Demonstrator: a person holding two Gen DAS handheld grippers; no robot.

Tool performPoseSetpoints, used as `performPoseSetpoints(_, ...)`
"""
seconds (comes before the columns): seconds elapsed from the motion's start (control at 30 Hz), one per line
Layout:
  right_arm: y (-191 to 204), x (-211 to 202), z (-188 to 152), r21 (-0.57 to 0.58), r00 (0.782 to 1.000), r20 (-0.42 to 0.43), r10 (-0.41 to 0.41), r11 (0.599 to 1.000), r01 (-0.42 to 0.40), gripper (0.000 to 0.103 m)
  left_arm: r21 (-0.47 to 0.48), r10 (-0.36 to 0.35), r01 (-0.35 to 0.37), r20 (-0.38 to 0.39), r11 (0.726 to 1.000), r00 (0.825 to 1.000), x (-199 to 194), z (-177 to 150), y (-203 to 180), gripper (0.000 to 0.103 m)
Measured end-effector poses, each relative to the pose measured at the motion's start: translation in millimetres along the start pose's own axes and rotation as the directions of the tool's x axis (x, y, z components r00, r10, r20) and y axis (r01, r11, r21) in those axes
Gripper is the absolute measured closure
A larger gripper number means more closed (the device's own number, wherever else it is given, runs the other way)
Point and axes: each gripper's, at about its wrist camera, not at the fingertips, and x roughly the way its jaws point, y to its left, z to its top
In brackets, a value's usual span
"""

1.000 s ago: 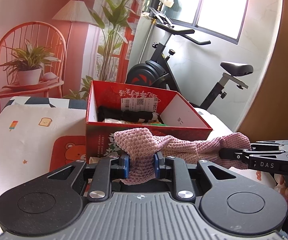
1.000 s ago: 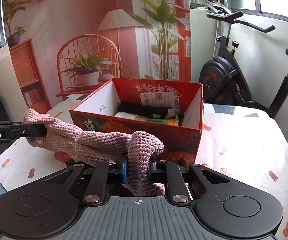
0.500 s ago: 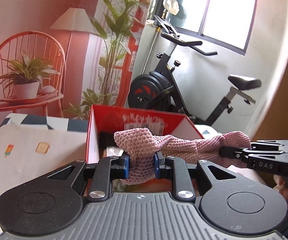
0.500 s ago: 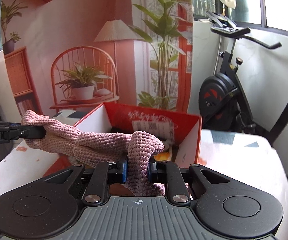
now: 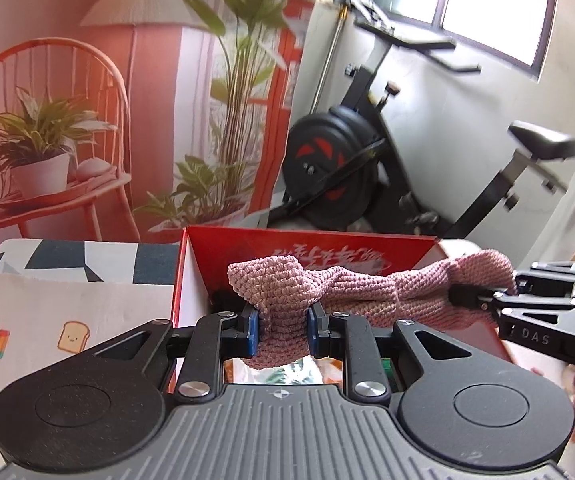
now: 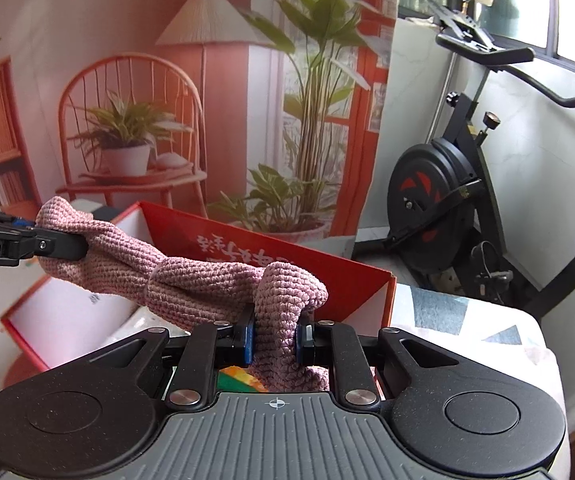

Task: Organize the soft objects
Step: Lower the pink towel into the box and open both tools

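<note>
Pink knit [image 5: 371, 292] between both claws

My black left claw [image 5: 281, 334] and black right claw [image 6: 273, 338], both blue-padded, hold a dusty-pink ribbed knitted cloth [image 5: 367, 292]. Below sits a red cardboard box [image 6: 351, 280], white inside, on a cream tablecloth [image 5: 67, 320] printed with toast and popsicles.

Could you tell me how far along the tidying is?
Done: a few items already lie in the red box. In hand: the pink knitted cloth is stretched between the left hand-held gripper and right hand-held gripper, above the box. Left: lowering it in and letting go.
</note>
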Motion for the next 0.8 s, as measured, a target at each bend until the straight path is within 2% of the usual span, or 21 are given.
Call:
performPoseSetpoints(0.2,-2.0,39.8,2.7,-0.037,0.997,-0.081,-0.016,0.999,0.013,0.087,0.048,0.025,-0.02,-0.11,0.999,0.994,43.5,4.8,3.3,0.079)
performPoseSetpoints(0.37,5.2,67.1,7.4,-0.076,0.989,-0.146,-0.007,0.997,-0.004,0.087,0.078,0.049,-0.037,-0.166,0.996,0.985,66.2,9.8,4.7,0.079)
performPoseSetpoints(0.6,17.9,99.6,7.0,-0.126,0.965,-0.263,-0.005,0.992,-0.029,0.087,0.145,0.074,-0.038,-0.25,0.989,0.965,85.2,8.9,2.1,0.079)
performPoseSetpoints(0.8,18.8,115.1,4.5,-0.121,0.942,-0.335,0.005,0.991,-0.049,0.086,0.184,0.086,-0.03,-0.303,0.982,0.949,95.0,3.2,-0.7,0.079)
